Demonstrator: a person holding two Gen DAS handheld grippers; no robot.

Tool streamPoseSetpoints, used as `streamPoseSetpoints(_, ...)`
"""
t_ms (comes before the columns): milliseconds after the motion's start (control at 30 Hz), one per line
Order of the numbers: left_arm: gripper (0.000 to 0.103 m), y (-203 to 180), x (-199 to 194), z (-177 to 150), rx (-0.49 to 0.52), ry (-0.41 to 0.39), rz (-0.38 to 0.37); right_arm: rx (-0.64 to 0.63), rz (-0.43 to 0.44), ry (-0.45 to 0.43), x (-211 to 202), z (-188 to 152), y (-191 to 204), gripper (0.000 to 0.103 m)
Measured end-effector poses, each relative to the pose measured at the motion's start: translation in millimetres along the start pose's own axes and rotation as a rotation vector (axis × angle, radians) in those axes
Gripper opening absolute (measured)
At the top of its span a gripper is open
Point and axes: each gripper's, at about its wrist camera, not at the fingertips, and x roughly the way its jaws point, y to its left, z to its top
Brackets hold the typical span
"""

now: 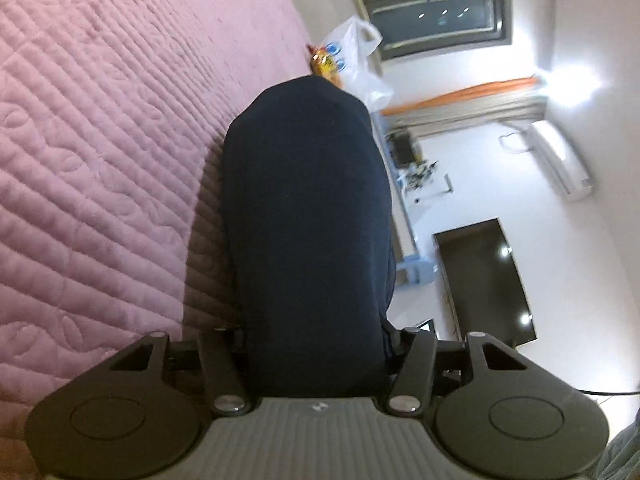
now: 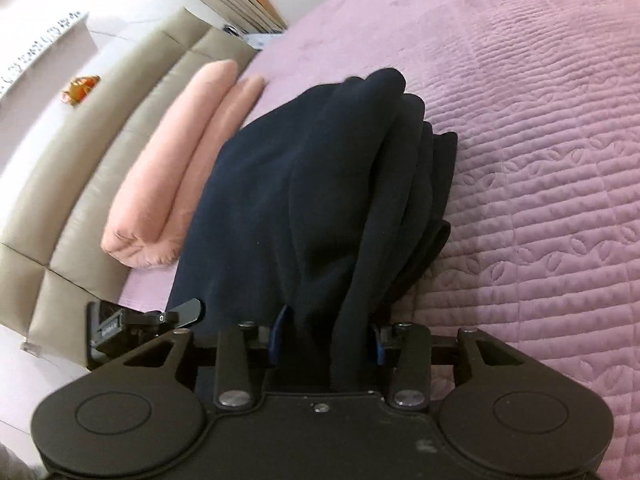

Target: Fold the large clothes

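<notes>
A dark navy garment (image 1: pixel 308 216) fills the middle of the left wrist view, folded into a thick bundle. My left gripper (image 1: pixel 314 344) is shut on it; the cloth hides the fingertips. In the right wrist view the same navy garment (image 2: pixel 320 200) hangs in layered folds above the pink quilted bedspread (image 2: pixel 540 160). My right gripper (image 2: pixel 326 340) is shut on its near edge, with the blue pads (image 2: pixel 280 332) pressed to either side of the cloth. The bundle seems lifted off the bed.
A folded pink blanket (image 2: pixel 180 168) lies beside the garment, against a beige padded headboard (image 2: pixel 80 184). The bedspread also shows in the left wrist view (image 1: pixel 100 140). A white plastic bag with snacks (image 1: pixel 348 60) sits at the bed's far edge, below a window (image 1: pixel 432 4).
</notes>
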Motion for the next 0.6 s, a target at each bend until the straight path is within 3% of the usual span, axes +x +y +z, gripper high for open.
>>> streamPoseSetpoints(100, 0.058, -5, -4, -7, 0.035, -0.027, 0.022, -0.039, -0.033, -0.022, -2, -3, 7, 0.062)
streamPoseSetpoints(167, 0.06, -13, -11, -12, 0.044, -0.047, 0.061, -0.043, -0.086, -0.043, -5, -3, 10, 0.074)
streamPoseSetpoints(233, 0.061, -26, -24, -16, 0.087, -0.083, 0.132, -0.08, -0.155, -0.086, -16, -8, 19, 0.074)
streamPoseSetpoints(333, 0.06, -63, -67, -35, 0.187, -0.214, 0.311, -0.171, -0.289, -0.145, -36, -21, 42, 0.075)
streamPoseSetpoints(433, 0.058, -100, -100, -60, 0.241, -0.308, 0.36, -0.345, -0.442, -0.221, -44, -25, 75, 0.076)
streamPoseSetpoints(533, 0.048, -132, -103, -81, 0.321, -0.326, 0.307, -0.523, -0.557, -0.359, -32, -13, 111, 0.073)
streamPoseSetpoints(600, 0.024, -144, -84, -88, 0.395, -0.283, 0.301, -0.563, -0.573, -0.414, -8, 5, 126, 0.064)
